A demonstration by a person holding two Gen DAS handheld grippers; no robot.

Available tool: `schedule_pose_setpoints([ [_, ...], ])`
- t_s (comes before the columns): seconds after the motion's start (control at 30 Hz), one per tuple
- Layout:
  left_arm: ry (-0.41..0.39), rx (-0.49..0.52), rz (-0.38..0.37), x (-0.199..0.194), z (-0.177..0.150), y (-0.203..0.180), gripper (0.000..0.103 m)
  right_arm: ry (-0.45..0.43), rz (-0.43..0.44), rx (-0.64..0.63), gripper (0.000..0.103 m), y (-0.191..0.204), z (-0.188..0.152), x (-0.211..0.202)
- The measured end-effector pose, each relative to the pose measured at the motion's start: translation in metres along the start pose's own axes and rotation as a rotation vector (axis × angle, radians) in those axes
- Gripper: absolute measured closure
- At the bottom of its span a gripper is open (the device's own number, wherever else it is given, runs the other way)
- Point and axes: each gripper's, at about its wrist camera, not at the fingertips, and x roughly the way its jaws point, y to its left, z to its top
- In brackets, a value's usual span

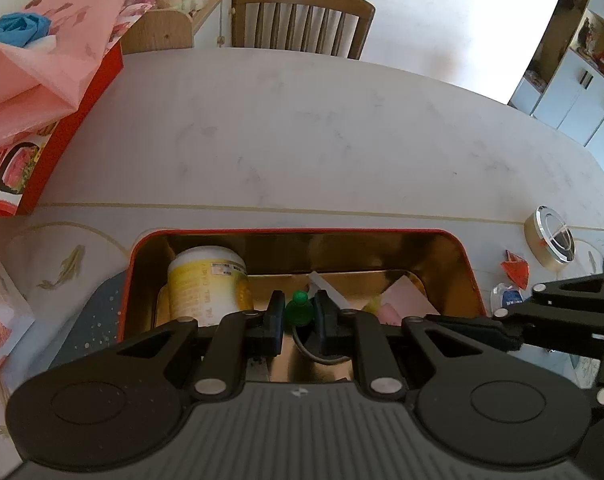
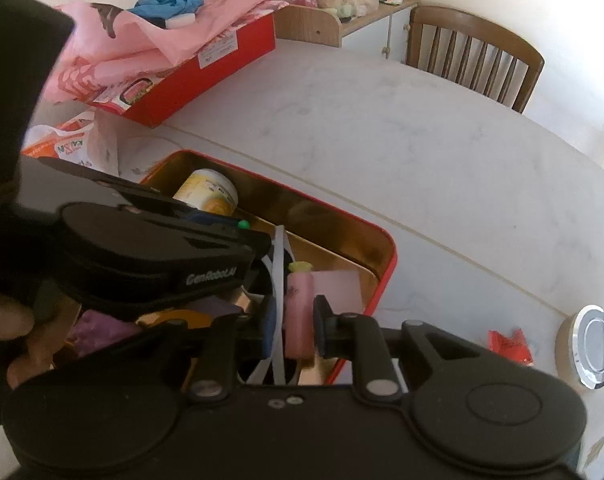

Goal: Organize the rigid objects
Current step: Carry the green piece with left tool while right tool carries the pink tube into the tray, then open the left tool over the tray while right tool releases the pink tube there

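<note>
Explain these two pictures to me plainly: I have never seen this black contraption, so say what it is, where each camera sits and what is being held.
The black contraptions are two hand-held grasping tools, one in each of a person's hands. Each carries a camera looking forward along its two fingers, so each picture shows one tool from behind.

In the left-hand view, the left tool is shut on a small green bottle, over an open red tin with a gold inside. A yellow jar lies in that tin.

In the right-hand view, the right tool is shut on a pink cylinder with a yellow-green tip.

The tin rests on a pale marble table. A round silver-lidded container and a red wrapper lie to the right.
</note>
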Motion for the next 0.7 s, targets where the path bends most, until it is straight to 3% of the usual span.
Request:
schedule_pose_setpoints([
  [0.57,-0.045,0.021,0.007,-0.024,-0.009,-0.007,0.088,-0.098,0.064,0.080,0.077,-0.009,-0.016,-0.058],
  [0.7,-0.065,0.015,0.006,-0.038,-0.013,-0.006,0.088,-0.129,0.064,0.093,0.066,-0.011,-0.021,-0.076],
])
